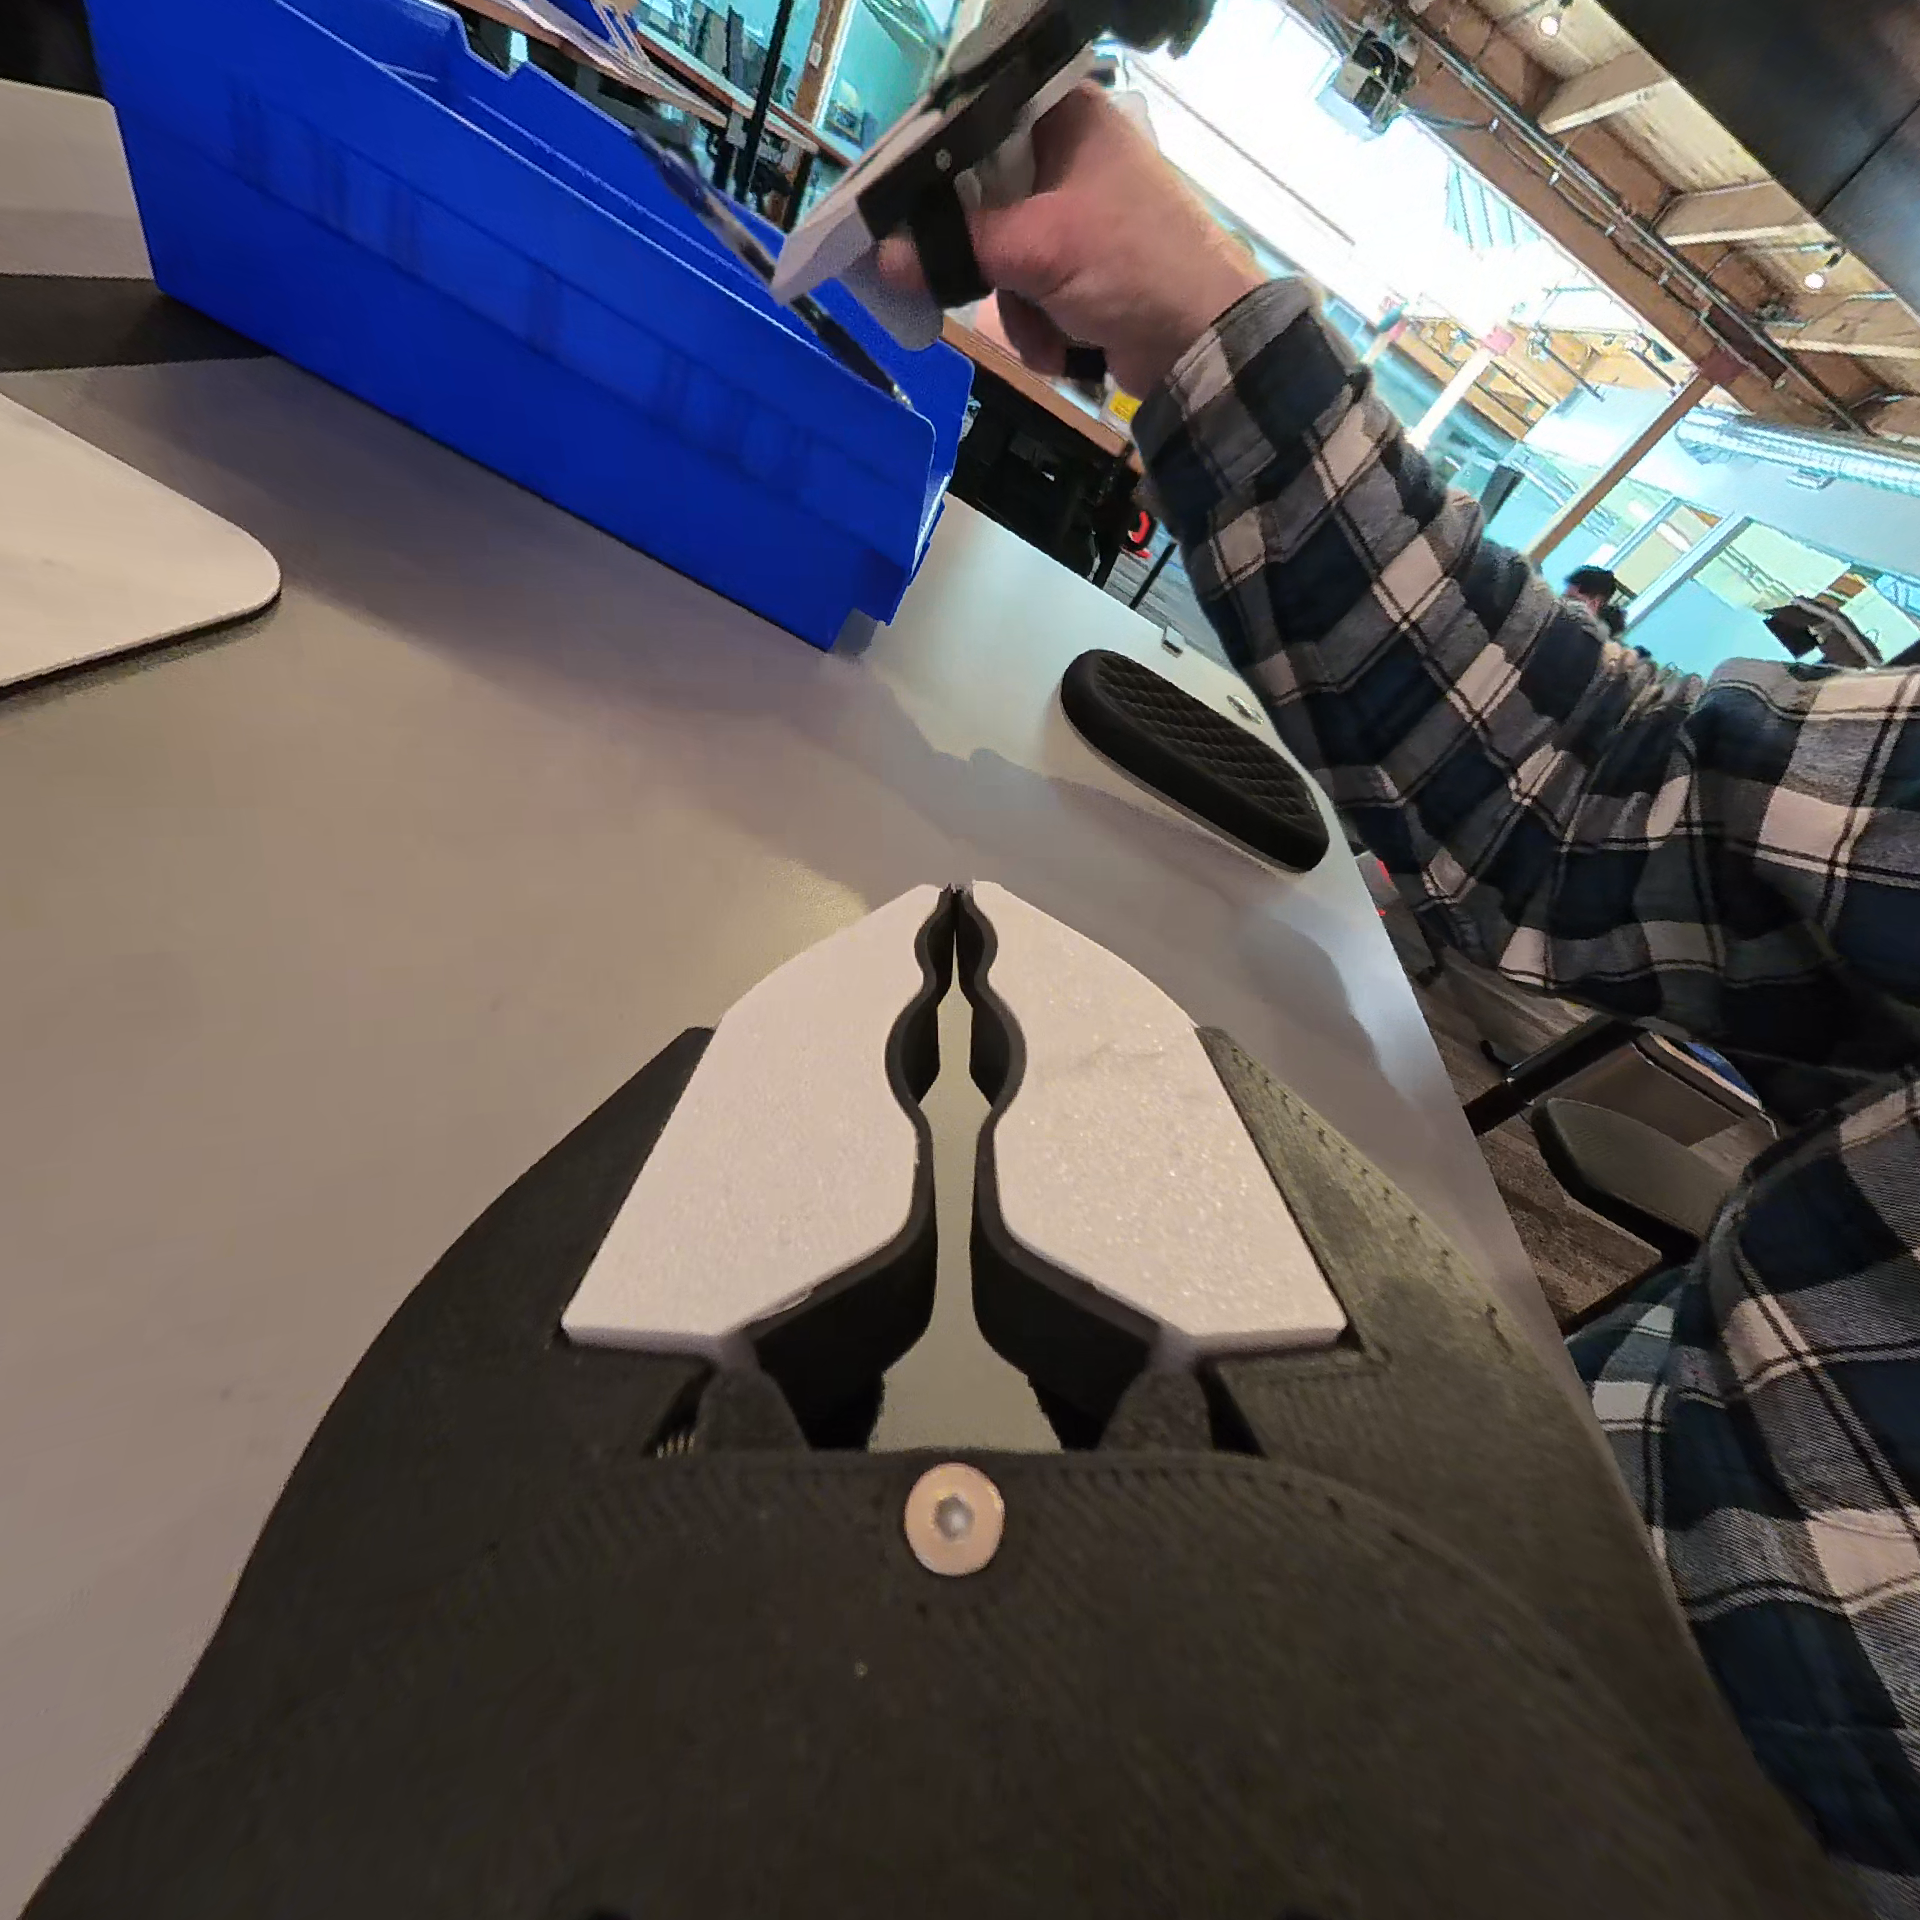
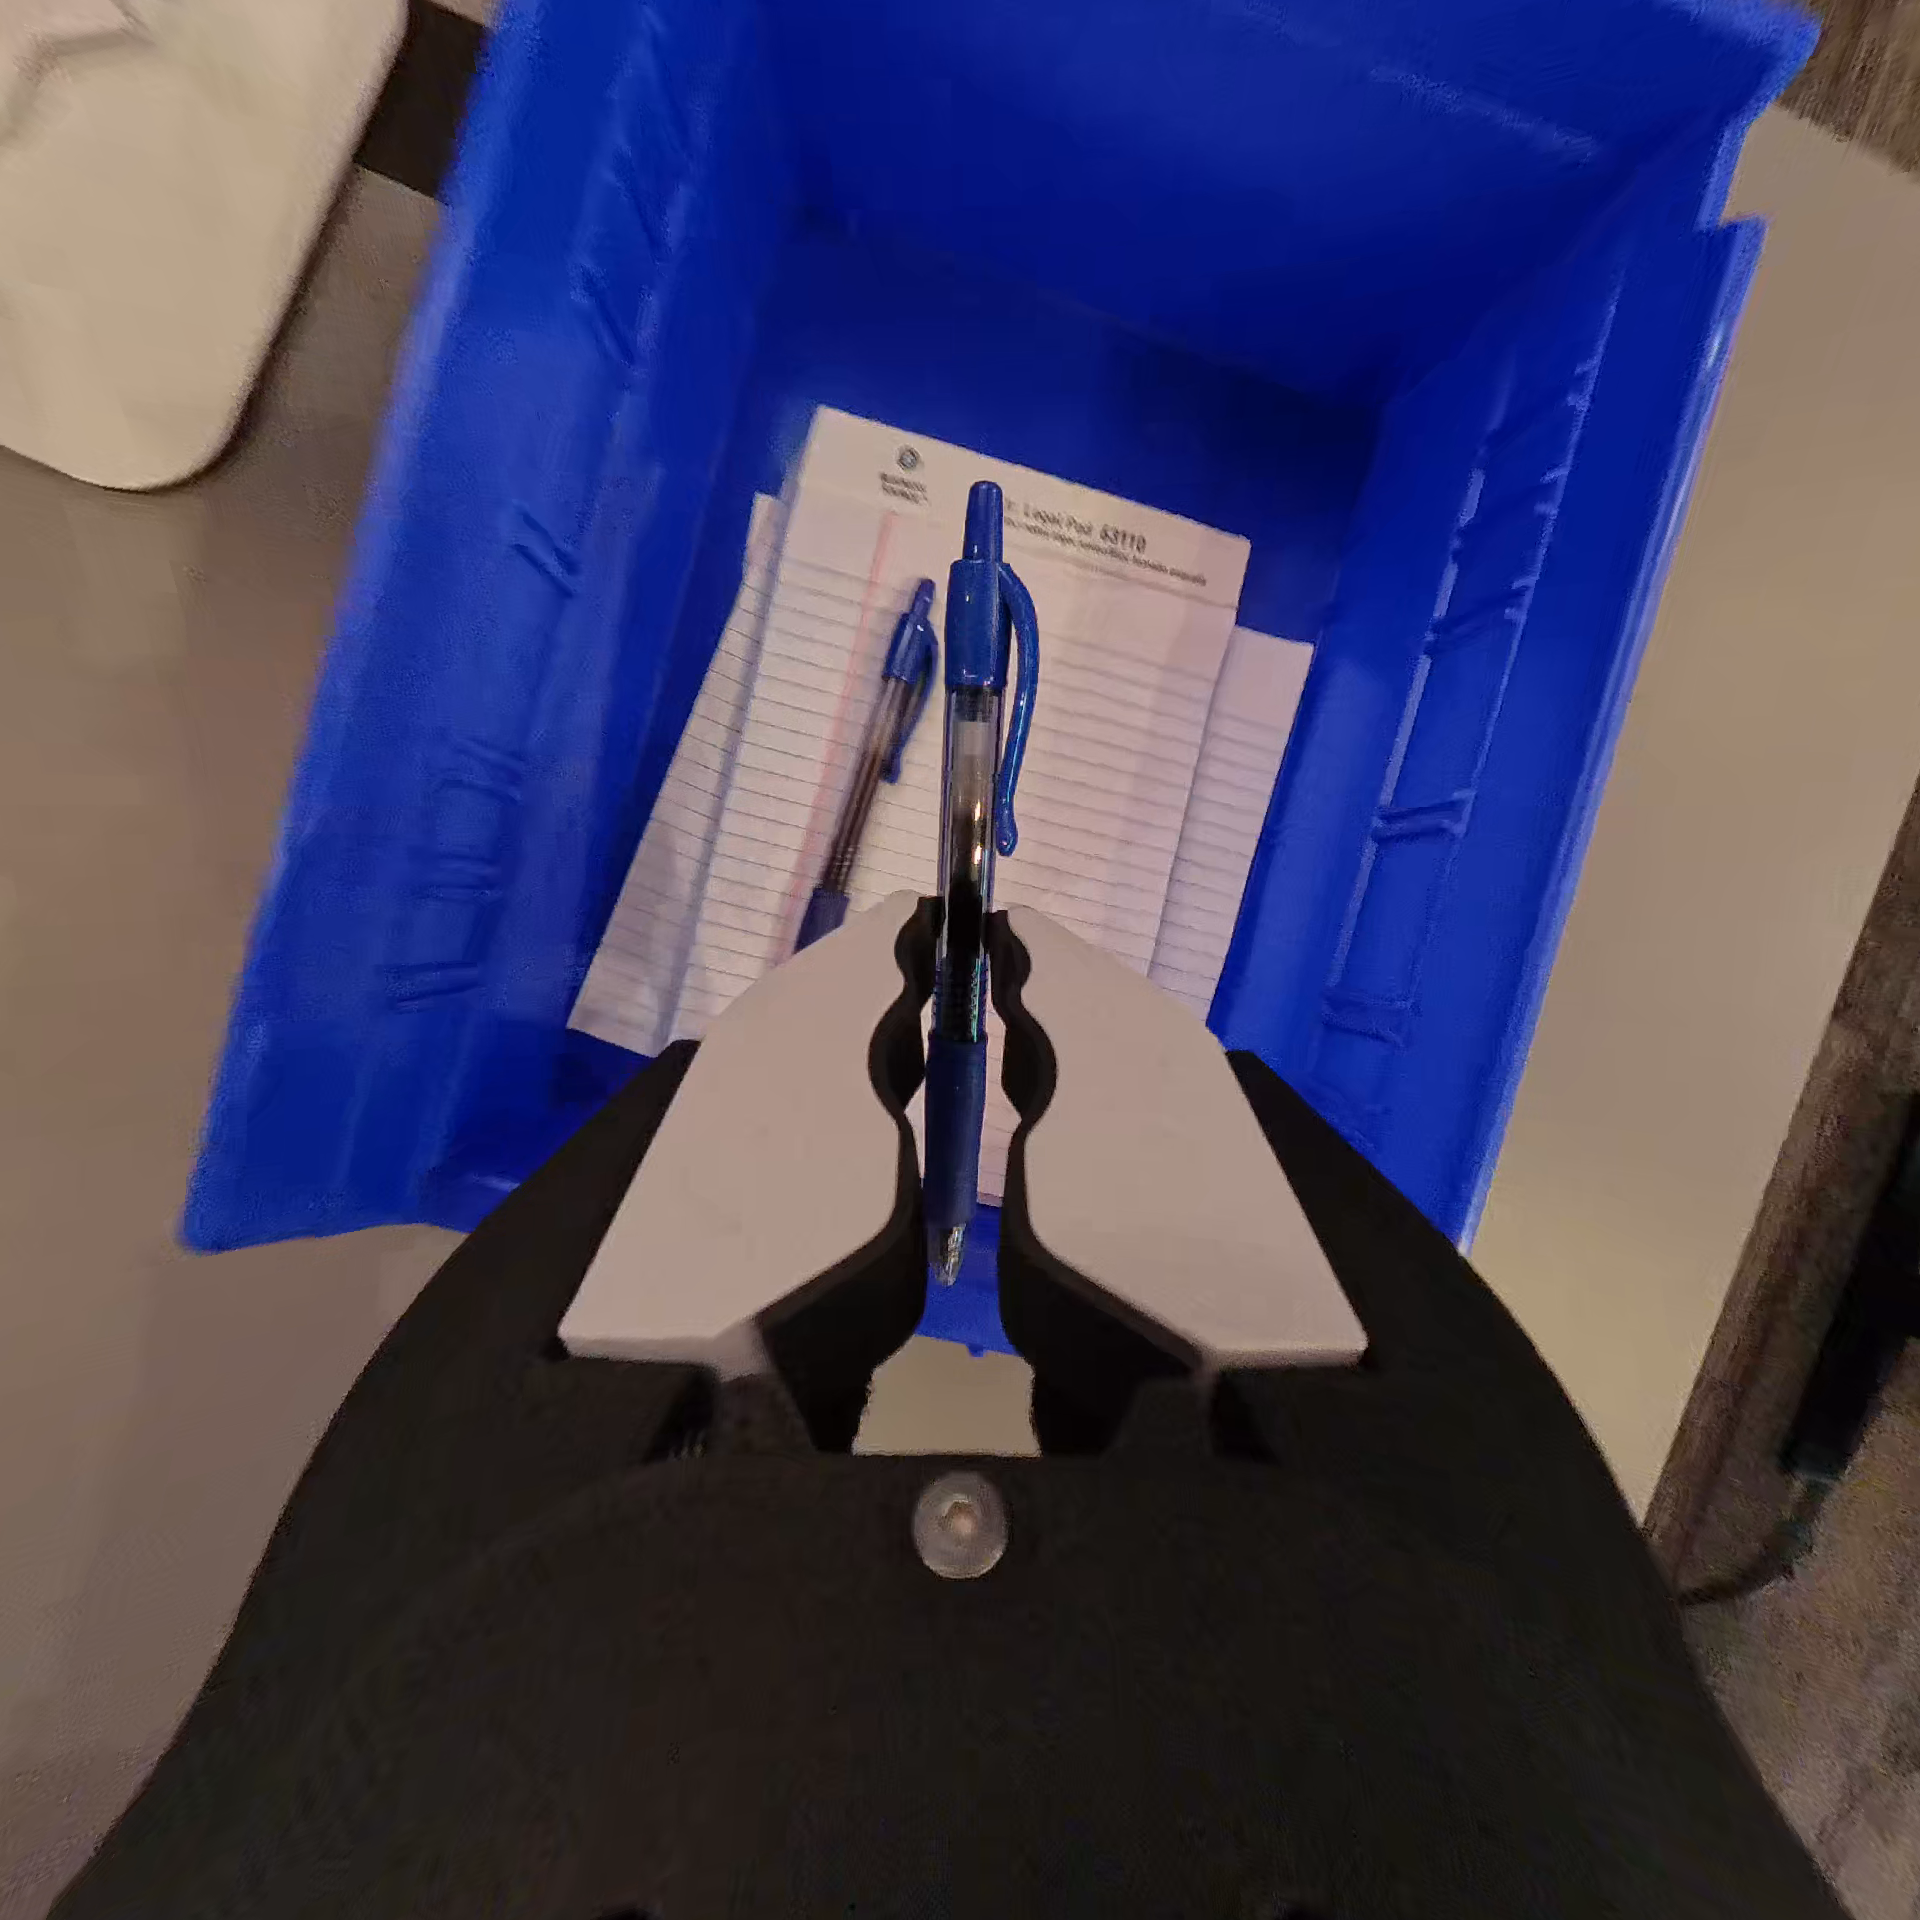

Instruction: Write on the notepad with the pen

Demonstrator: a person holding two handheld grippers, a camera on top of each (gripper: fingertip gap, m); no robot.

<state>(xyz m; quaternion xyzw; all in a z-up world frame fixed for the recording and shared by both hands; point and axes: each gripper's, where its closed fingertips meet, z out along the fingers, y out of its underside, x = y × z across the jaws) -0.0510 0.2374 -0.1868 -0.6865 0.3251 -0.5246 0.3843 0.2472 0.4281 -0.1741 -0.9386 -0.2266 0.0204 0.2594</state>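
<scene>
My right gripper (image 2: 961,909) is shut on a blue retractable pen (image 2: 975,665), held above the blue bin (image 2: 499,623). The pen's clicker end points away from the camera and its tip points back between the fingers. In the bin lie white lined notepads (image 2: 1101,790), the top one with a second blue pen (image 2: 873,748) resting on it. My left gripper (image 1: 956,896) is shut and empty, low over the grey table (image 1: 416,831). The right gripper also shows in the left wrist view (image 1: 831,270), held by a hand over the bin (image 1: 499,312).
A black mesh-patterned oval object (image 1: 1195,769) lies near the table's right edge. A white rounded flat pad (image 1: 104,551) lies at the left; it also shows in the right wrist view (image 2: 156,229). A person's plaid sleeve (image 1: 1455,644) reaches across. The table edge and floor are at the right (image 2: 1808,1143). The tips of one gripper are about 35 cm away from the tips of the other.
</scene>
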